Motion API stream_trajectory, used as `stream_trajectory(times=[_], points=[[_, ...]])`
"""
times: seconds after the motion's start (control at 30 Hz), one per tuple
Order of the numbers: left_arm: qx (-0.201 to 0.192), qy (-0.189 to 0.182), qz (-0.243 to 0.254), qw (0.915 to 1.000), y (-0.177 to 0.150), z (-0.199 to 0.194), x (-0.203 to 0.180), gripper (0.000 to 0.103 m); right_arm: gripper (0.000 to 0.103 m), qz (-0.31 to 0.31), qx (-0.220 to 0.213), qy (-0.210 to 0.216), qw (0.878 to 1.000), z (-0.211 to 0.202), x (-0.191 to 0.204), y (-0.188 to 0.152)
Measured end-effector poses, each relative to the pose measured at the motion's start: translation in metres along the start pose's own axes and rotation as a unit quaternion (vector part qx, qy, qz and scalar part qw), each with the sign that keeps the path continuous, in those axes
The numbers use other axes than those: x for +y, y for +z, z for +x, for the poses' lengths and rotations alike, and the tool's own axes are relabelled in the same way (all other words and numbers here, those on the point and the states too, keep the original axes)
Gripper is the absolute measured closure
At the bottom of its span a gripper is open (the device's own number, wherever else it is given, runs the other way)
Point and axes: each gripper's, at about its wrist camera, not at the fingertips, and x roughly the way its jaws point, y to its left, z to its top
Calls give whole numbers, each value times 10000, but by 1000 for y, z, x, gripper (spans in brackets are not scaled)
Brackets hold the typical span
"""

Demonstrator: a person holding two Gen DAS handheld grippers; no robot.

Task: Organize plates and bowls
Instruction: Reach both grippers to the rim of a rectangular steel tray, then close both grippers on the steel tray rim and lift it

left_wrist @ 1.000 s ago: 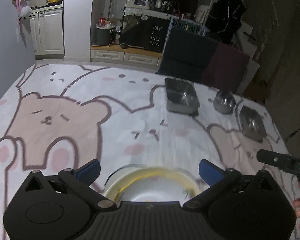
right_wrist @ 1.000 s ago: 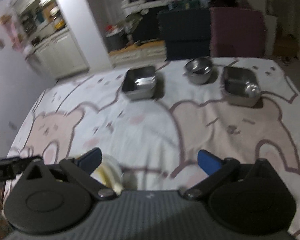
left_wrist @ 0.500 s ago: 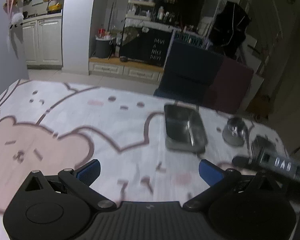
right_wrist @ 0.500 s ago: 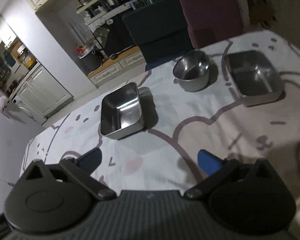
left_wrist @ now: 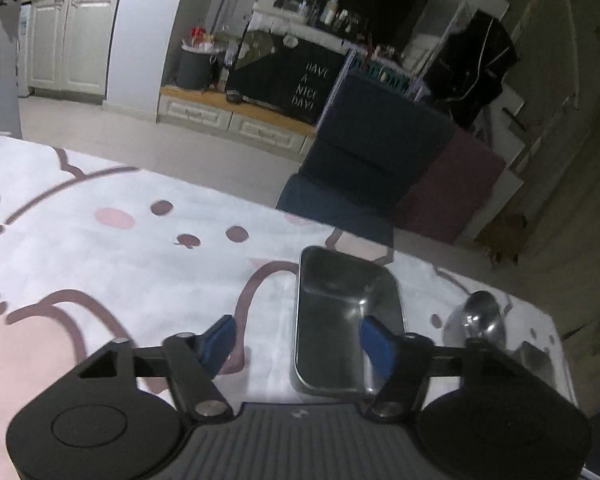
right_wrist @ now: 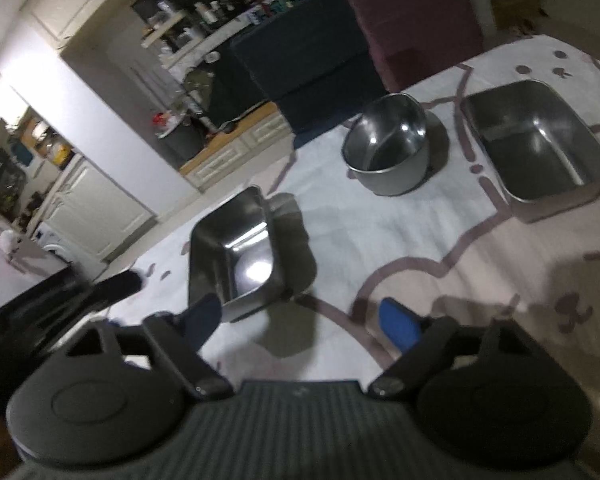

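Both my claws are closing with nothing gripped yet: left gripper (left_wrist: pixel 298 342) straddles the near tray's (left_wrist: pixel 346 320) left wall, right gripper (right_wrist: pixel 300 318) hovers just beside it. Round bowl (right_wrist: pixel 388 152) and second tray (right_wrist: pixel 536 144) sit farther out.

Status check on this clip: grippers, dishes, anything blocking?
Left gripper closing over the near steel tray, pads not on it. Right gripper closing, nothing between the fingers. Round bowl and far tray untouched. Path clear.
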Motion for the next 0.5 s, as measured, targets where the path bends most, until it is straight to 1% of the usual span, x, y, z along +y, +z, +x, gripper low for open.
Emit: stream_trajectory(times=[0.07, 0.13, 0.2, 0.23, 0.27, 0.3, 0.37, 0.4, 0.5], points=[[231, 76, 84, 9997, 0, 17, 0, 50, 24, -8, -10, 95, 10000, 0, -3, 4], [396, 143, 208, 9989, -2, 29, 0, 56, 29, -28, -25, 159, 9999, -2, -7, 6], [469, 139, 259, 9985, -4, 37, 1, 63, 34, -95, -20, 205, 9997, 0, -8, 8], [474, 113, 250, 9985, -5, 39, 2, 68, 36, -154, -17, 220, 9996, 4, -9, 11], [482, 89, 240, 9985, -4, 43, 2, 73, 41, -208, -12, 234, 9995, 7, -9, 13], [475, 68, 233, 9986, -4, 44, 3, 75, 47, -246, -8, 244, 9994, 11, -9, 16], [418, 41, 250, 9988, -3, 46, 3, 81, 54, -296, -2, 302, 9991, 20, -9, 22], [379, 18, 269, 9989, -2, 45, 3, 81, 57, -325, -7, 333, 9989, 25, -8, 24], [372, 3, 342, 9987, 0, 48, 2, 85, 60, -513, -14, 435, 9977, 41, 0, 30]])
